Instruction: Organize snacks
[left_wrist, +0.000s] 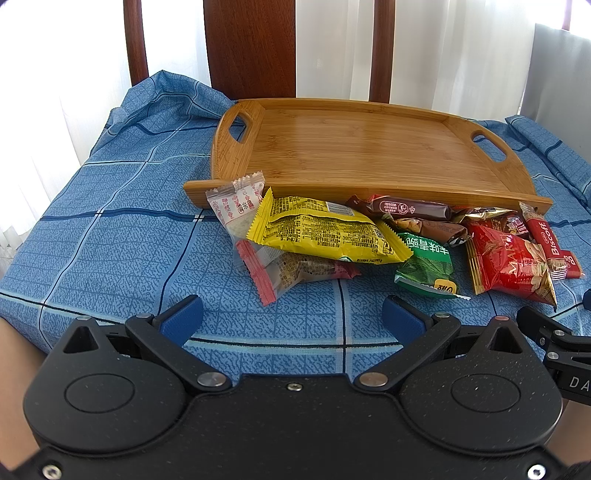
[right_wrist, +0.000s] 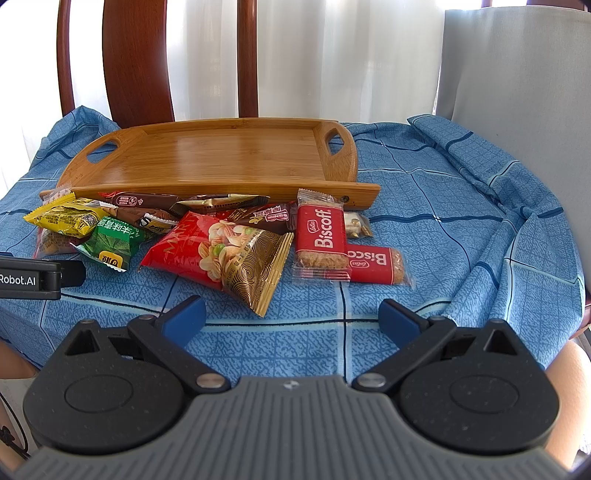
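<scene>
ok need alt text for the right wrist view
An open right gripper hovers over a blue checked tablecloth, facing a heap of snack packets beside an empty wooden tray. Two Biscoff packs lie nearest.

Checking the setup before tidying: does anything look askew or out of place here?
Yes. The wooden tray sits tilted, its near edge propped on the snack packets wedged beneath it. The tray holds nothing; every snack lies loose on the blue tablecloth.

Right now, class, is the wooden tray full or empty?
Empty. The wooden tray shows bare wood across its whole floor in both views; every snack, such as the yellow packet, lies on the blue cloth in front of it.
</scene>
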